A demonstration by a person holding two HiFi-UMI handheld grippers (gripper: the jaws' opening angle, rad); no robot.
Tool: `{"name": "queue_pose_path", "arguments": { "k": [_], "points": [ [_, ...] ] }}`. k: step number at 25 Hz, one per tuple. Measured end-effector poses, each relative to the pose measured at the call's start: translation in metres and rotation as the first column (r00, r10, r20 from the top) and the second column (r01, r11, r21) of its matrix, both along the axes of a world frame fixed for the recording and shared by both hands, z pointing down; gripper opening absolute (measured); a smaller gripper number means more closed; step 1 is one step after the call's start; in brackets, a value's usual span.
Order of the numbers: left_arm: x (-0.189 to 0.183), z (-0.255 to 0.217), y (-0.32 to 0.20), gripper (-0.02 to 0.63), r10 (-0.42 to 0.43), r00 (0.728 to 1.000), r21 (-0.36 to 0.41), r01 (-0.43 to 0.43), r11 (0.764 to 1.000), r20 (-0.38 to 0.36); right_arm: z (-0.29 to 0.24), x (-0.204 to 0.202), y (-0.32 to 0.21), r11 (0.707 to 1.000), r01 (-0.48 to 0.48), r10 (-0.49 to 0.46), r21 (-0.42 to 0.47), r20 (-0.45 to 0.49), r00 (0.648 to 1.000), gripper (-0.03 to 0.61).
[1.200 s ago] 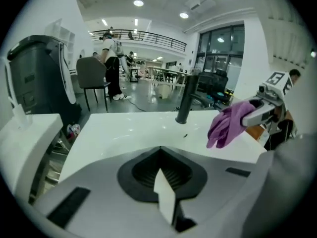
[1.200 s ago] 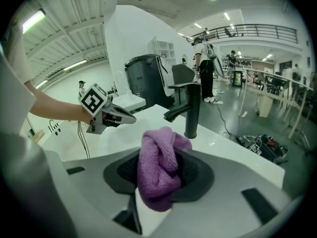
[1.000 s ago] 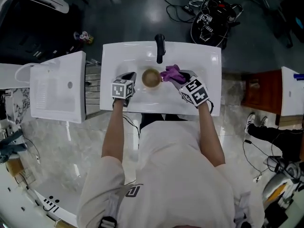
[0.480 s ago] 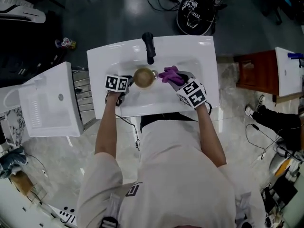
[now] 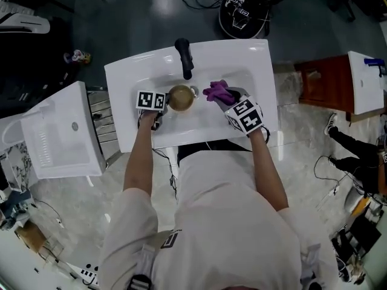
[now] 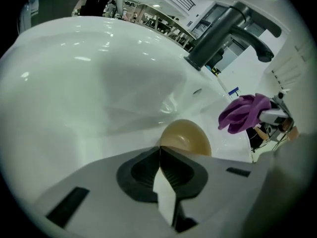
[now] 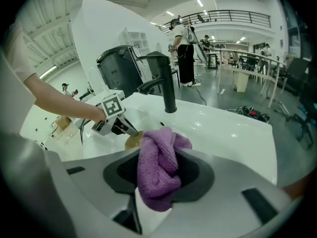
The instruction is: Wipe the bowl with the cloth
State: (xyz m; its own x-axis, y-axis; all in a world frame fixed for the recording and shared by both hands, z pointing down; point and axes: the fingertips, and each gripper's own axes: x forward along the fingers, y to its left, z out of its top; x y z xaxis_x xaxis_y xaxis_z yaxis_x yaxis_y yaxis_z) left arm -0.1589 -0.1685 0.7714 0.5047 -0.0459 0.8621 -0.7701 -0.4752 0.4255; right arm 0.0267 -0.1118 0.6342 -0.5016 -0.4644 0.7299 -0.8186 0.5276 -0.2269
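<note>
A tan bowl (image 5: 180,97) sits in the white sink (image 5: 260,65), just in front of the black tap (image 5: 183,58). My left gripper (image 5: 164,101) reaches it from the left, and its jaws are shut on the bowl's near rim. In the left gripper view the bowl (image 6: 187,139) bulges right behind the closed tips of the left gripper (image 6: 159,149). My right gripper (image 5: 228,100) is shut on a bunched purple cloth (image 5: 217,92), held just right of the bowl and apart from it. In the right gripper view the cloth (image 7: 156,182) fills the right gripper (image 7: 159,155).
The tap (image 7: 166,86) stands at the back of the basin, over the bowl. A white unit (image 5: 57,132) sits left of the sink and a brown cabinet (image 5: 323,83) right of it. Cables and black gear (image 5: 242,8) lie on the floor beyond.
The whole view has shifted left in the picture. My left gripper has closed in on the bowl's left rim. The cloth has stayed just right of the bowl.
</note>
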Motion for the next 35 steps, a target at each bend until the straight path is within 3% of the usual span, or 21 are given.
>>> {"name": "queue_pose_path", "arguments": {
  "k": [4, 7, 13, 17, 19, 22, 24, 25, 27, 29, 32, 35],
  "points": [
    [-0.005, -0.003, -0.012, 0.012, -0.017, 0.999, 0.058, 0.015, 0.998, 0.04, -0.006, -0.013, -0.018, 0.998, 0.045, -0.046, 0.037, 0.019, 0.999, 0.138],
    [-0.015, -0.023, -0.017, 0.012, -0.083, 0.994, 0.149, 0.073, 0.986, 0.066, -0.022, -0.027, -0.028, 0.993, 0.083, -0.088, 0.084, 0.059, 0.994, 0.138],
    [-0.043, -0.078, -0.012, 0.011, -0.278, 0.959, 0.321, 0.248, 0.914, 0.052, -0.045, -0.069, -0.037, 0.973, 0.175, -0.195, 0.152, 0.134, 0.972, 0.137],
    [-0.052, -0.105, 0.001, 0.011, -0.373, 0.928, 0.357, 0.345, 0.868, 0.01, -0.058, -0.105, -0.043, 0.948, 0.237, -0.28, 0.213, 0.197, 0.94, 0.137],
    [-0.061, -0.116, 0.006, 0.011, -0.445, 0.895, 0.384, 0.412, 0.827, -0.002, -0.064, -0.122, -0.041, 0.925, 0.291, -0.342, 0.243, 0.2, 0.918, 0.137],
    [-0.067, -0.131, 0.011, 0.011, -0.581, 0.811, 0.408, 0.554, 0.725, -0.069, -0.071, -0.147, -0.033, 0.882, 0.389, -0.445, 0.265, 0.202, 0.872, 0.137],
    [-0.056, -0.14, 0.017, 0.011, -0.629, 0.767, 0.415, 0.617, 0.668, -0.128, -0.059, -0.16, -0.028, 0.861, 0.444, -0.487, 0.247, 0.146, 0.861, 0.137],
    [-0.048, -0.144, 0.021, 0.011, -0.634, 0.758, 0.425, 0.629, 0.651, -0.151, -0.05, -0.164, -0.028, 0.851, 0.469, -0.5, 0.236, 0.093, 0.861, 0.137],
    [-0.032, -0.152, 0.025, 0.011, -0.618, 0.769, 0.46, 0.614, 0.641, -0.166, -0.035, -0.171, -0.026, 0.826, 0.518, -0.529, 0.222, -0.015, 0.849, 0.137],
    [-0.019, -0.158, 0.024, 0.011, -0.579, 0.802, 0.498, 0.567, 0.657, -0.148, -0.029, -0.172, -0.026, 0.812, 0.544, -0.541, 0.212, -0.078, 0.837, 0.137],
    [-0.005, -0.17, 0.018, 0.011, -0.51, 0.852, 0.527, 0.49, 0.695, -0.119, -0.028, -0.168, -0.033, 0.815, 0.535, -0.521, 0.222, -0.123, 0.844, 0.135],
    [0.008, -0.182, 0.013, 0.011, -0.44, 0.895, 0.577, 0.4, 0.712, -0.077, -0.033, -0.163, -0.043, 0.824, 0.506, -0.486, 0.255, -0.144, 0.862, 0.135]
  ]
}}
